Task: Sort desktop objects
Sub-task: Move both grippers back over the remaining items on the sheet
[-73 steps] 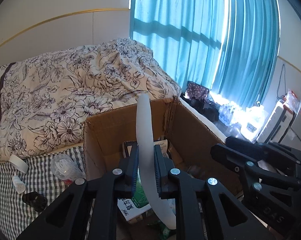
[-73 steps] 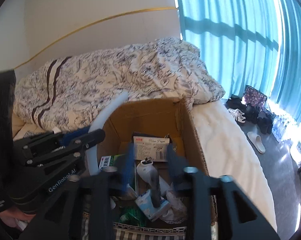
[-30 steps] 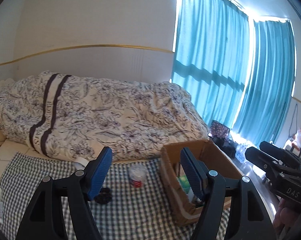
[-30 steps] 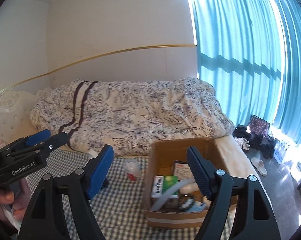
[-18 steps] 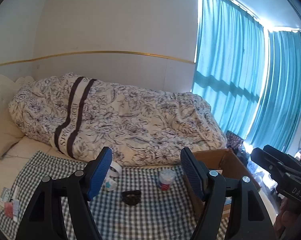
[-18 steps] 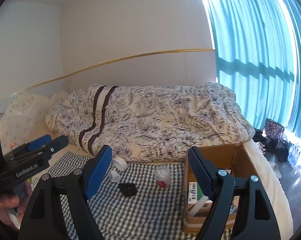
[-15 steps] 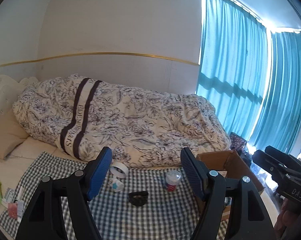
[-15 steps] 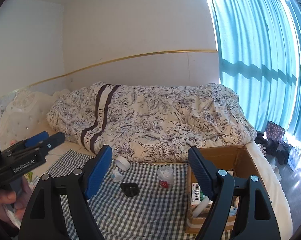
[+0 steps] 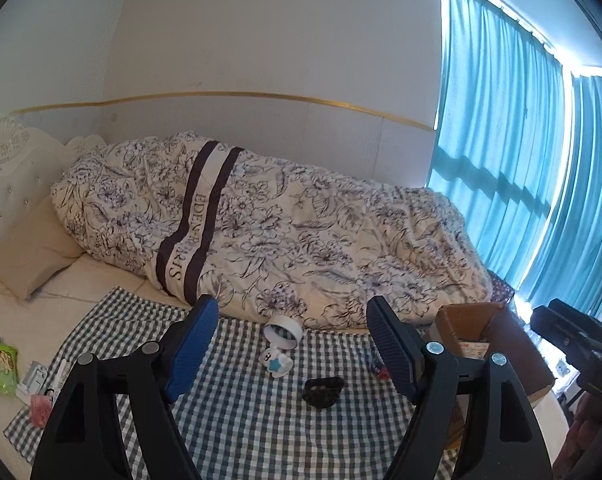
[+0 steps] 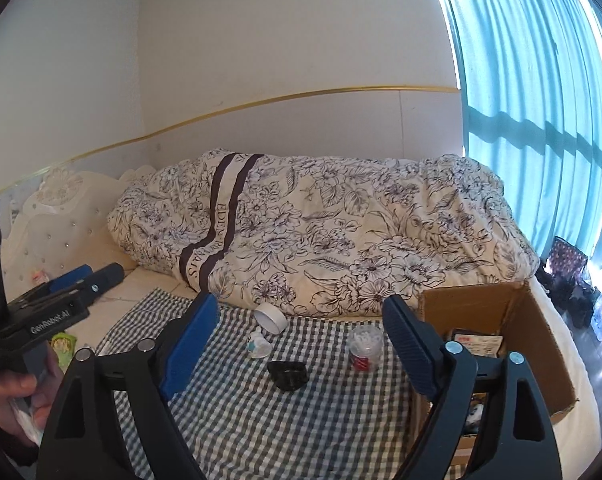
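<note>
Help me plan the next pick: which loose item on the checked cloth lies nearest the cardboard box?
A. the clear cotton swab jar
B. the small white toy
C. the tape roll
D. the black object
A. In the right wrist view the jar stands just left of the box, while the black object, the toy and the tape roll lie farther left on the cloth.
</note>
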### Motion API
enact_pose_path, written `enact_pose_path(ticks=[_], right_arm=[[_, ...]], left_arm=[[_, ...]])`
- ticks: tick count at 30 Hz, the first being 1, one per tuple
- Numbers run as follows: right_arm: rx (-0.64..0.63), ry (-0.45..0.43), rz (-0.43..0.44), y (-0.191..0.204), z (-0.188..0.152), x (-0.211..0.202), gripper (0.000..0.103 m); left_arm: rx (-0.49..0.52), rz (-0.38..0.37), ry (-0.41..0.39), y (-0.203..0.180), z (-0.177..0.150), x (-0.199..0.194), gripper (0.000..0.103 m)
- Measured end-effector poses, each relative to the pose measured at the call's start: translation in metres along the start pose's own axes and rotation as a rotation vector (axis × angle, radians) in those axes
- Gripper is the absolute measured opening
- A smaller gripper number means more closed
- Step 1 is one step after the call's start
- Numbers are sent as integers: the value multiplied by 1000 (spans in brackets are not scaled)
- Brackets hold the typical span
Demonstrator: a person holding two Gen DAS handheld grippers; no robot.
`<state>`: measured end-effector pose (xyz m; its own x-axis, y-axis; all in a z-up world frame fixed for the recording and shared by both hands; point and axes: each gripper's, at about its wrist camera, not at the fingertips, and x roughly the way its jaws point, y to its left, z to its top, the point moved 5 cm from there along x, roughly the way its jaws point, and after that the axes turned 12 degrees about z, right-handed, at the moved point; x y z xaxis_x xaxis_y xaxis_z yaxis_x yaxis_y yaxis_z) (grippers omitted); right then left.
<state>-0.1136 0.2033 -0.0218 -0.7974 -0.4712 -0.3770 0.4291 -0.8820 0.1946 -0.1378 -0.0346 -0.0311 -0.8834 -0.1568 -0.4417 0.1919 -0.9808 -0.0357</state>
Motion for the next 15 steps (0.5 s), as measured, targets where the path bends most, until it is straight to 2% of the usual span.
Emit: enact_pose_path(ticks=[15], right_arm=[[62,117,13,-27,-37,81,86]], left_arm=[[34,20,118,1,-40,87,80]])
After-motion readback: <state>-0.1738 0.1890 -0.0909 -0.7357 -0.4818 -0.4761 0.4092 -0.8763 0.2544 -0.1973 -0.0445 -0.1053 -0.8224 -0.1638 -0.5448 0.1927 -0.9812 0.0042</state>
